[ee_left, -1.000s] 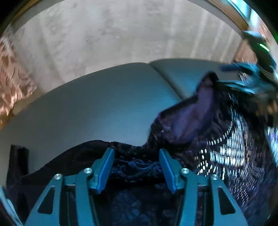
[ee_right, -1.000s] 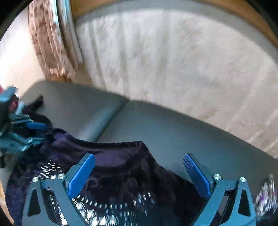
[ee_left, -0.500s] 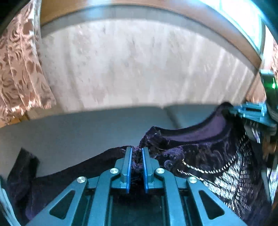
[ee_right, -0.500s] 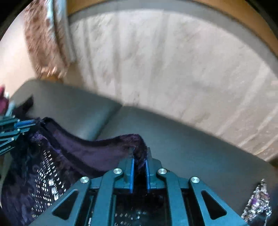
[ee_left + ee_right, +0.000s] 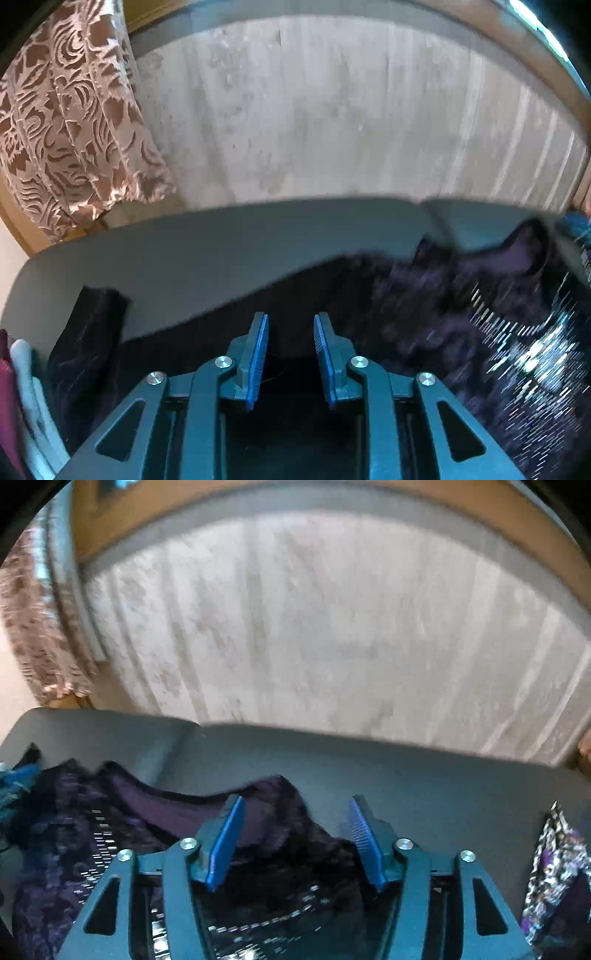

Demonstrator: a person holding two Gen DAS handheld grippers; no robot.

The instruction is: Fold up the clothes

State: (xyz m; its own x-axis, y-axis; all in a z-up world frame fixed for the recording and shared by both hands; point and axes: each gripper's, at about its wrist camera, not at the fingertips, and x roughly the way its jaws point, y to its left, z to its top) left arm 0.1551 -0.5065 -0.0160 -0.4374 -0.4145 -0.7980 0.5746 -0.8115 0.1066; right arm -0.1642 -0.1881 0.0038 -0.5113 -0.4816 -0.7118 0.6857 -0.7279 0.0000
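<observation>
A dark purple velvet garment (image 5: 424, 295) with shiny sequin rows lies spread on the grey cushioned seat (image 5: 221, 251). My left gripper (image 5: 290, 321) hovers over its dark edge. Its jaws are opening, with a gap between the blue pads and no cloth pinched. In the right wrist view the garment's neckline (image 5: 155, 805) sags on the seat (image 5: 424, 779). My right gripper (image 5: 295, 803) stands above the shoulder hump with its jaws opening wide. The fabric lies below and between the pads without being pressed. The picture is blurred by motion.
A patterned brown curtain (image 5: 66, 129) hangs at the left, against a pale panelled wall (image 5: 332, 110). A dark cloth (image 5: 88, 332) and white and maroon clothes (image 5: 22, 387) lie at the seat's left end. A sequined patterned cloth (image 5: 554, 867) lies at the right.
A second ago both grippers stood open over the garment. Half a second ago each was shut on its upper edge, holding it taut. Now both jaws have parted and the fabric has sagged onto the seat.
</observation>
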